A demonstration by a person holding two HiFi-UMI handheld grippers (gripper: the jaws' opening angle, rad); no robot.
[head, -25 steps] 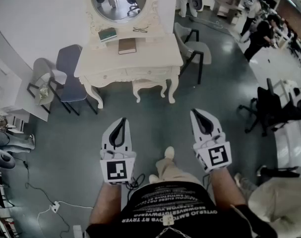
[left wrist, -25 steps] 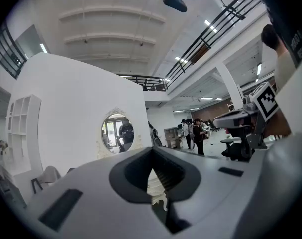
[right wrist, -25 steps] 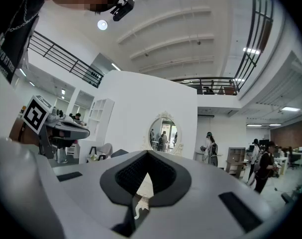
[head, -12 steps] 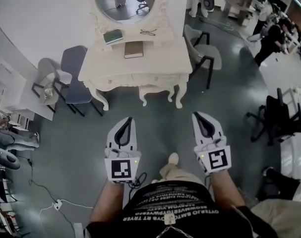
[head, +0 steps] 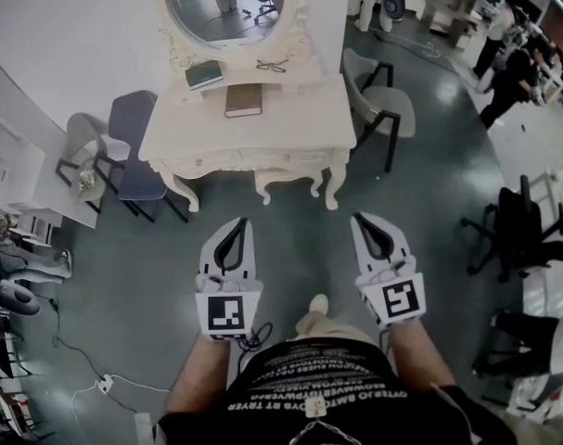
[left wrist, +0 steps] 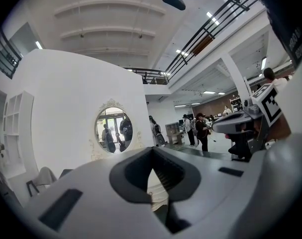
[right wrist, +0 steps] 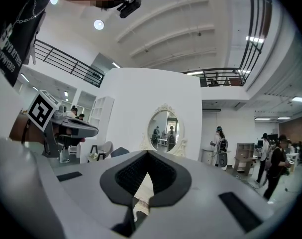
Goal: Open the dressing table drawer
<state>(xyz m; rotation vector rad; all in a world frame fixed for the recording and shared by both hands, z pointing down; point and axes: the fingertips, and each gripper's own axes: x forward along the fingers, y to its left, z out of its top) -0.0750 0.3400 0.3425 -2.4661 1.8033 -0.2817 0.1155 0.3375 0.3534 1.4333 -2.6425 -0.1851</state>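
Left tool (head: 236,222) and right tool (head: 364,219): both closed, nothing between the jaws, held side by side and pointing toward 12 o'clock. Dressing table (head: 295,123) stands at 12 o'clock, well apart from both tips; its drawer (head: 279,158) sits in the front apron and looks shut, handle too small to make out. Risks, as I judge them: closed jaws reaching the handle would knock it rather than take it; the stool (head: 286,176) tucked under the front could block feet or the drawer's travel; a hard tug could rock the table and slide loose things on the tabletop. Count: two tools, one table, one oval mirror (head: 227,3), two books (head: 243,100), one pair of glasses (head: 274,64), one stool, three chairs (head: 133,142) (two at 10 o'clock, one at 1 o'clock)
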